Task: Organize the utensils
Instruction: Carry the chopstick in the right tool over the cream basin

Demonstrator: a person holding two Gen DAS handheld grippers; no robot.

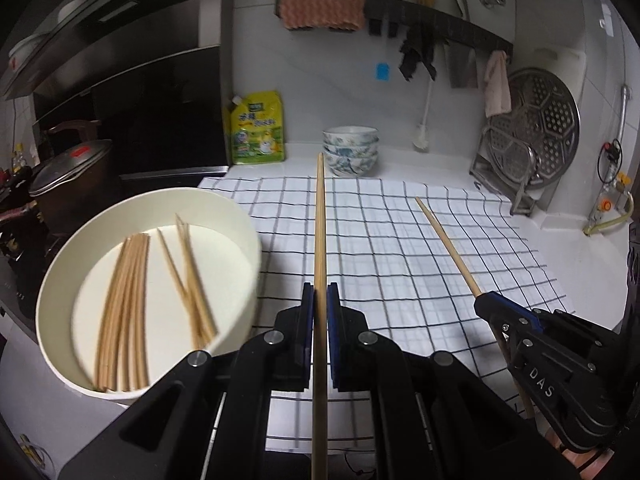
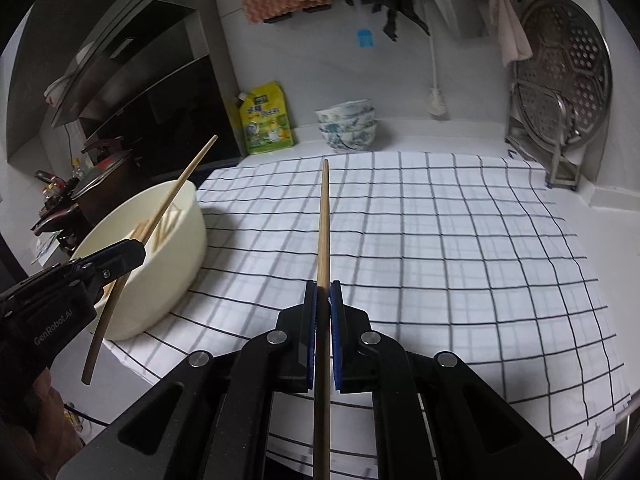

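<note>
My left gripper [image 1: 320, 292] is shut on a wooden chopstick [image 1: 320, 220] that points forward over the checked cloth [image 1: 392, 248]. It also shows in the right wrist view [image 2: 132, 250], beside the bowl. My right gripper [image 2: 323, 290] is shut on a second chopstick [image 2: 325, 216], also seen in the left wrist view [image 1: 446, 246]. A cream bowl [image 1: 52, 280] to the left holds several wooden chopsticks [image 1: 124, 304]; it shows in the right wrist view [image 2: 188, 240] too.
Stacked patterned bowls [image 1: 351, 150] and a yellow pouch [image 1: 258, 128] stand at the back wall. A metal steamer rack [image 1: 536, 136] leans at the right. A pot with lid [image 1: 72, 168] sits on the stove at left. The cloth covers the white counter [image 1: 560, 240].
</note>
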